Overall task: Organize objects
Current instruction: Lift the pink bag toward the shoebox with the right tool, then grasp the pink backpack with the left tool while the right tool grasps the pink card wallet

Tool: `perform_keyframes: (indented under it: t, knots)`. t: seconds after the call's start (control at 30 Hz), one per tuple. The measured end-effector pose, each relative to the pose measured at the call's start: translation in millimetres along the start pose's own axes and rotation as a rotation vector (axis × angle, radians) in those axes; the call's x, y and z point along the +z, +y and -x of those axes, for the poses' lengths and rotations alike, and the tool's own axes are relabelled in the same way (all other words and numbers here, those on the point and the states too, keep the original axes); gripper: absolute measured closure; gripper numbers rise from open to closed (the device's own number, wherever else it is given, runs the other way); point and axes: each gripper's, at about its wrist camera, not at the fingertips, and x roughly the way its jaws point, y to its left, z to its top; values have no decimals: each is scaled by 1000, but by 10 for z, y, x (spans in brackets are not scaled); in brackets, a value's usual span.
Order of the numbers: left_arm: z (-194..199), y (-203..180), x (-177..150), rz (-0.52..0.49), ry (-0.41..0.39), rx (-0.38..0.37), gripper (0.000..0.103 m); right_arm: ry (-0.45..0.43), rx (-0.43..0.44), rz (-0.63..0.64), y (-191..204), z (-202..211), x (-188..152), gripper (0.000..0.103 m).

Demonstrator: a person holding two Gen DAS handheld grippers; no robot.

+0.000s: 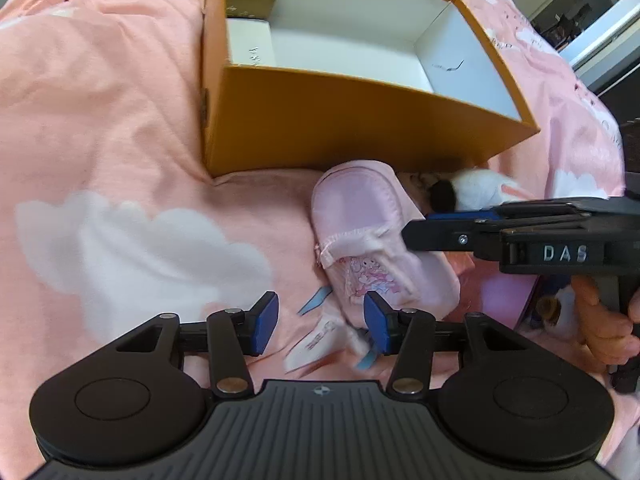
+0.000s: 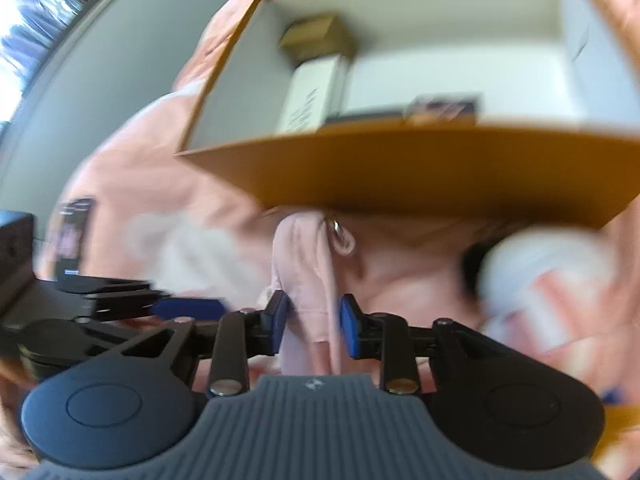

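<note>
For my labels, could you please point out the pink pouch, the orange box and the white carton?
pink pouch [image 1: 360,208]: left wrist view, its smooth top.
orange box [image 1: 340,128]: left wrist view, near outer wall.
white carton [image 1: 248,46]: left wrist view, its top face.

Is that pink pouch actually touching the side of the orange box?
Cannot tell. In the left wrist view the pink pouch ends right at the orange box wall, but shadow hides the seam; the right wrist view is blurred.

white plush [image 2: 544,276] blurred, box-hidden.
</note>
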Motion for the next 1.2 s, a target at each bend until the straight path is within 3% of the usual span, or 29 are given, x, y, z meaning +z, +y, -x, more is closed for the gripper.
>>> perform_keyframes:
  t: [0.13,0.2,0.53,0.73,0.93,1.1,1.2]
  knots:
    - [-92,26,58,73,-31,-70,37,-45,-203,150,183,91,-19,72]
    - [-159,47,81,124,-35,-109,35,-48,-265,200,215,110,-47,73]
    - [-591,10,141,233,-3,-127,30,16,-241,208,-6,367,-100,73]
    - [-656,-59,173,238,-23,-164,32,127,-237,189,-133,536,-49,74]
    - [-612,-68,163,216,-30,-131,68,291,-240,177,-134,418,59,73]
    - [-328,-178,102,78,-80,-38,77,422,-354,236,-70,79,63,66]
    - [-197,-127,69,38,-44,-21,77,484,-370,225,-94,-43,104,63]
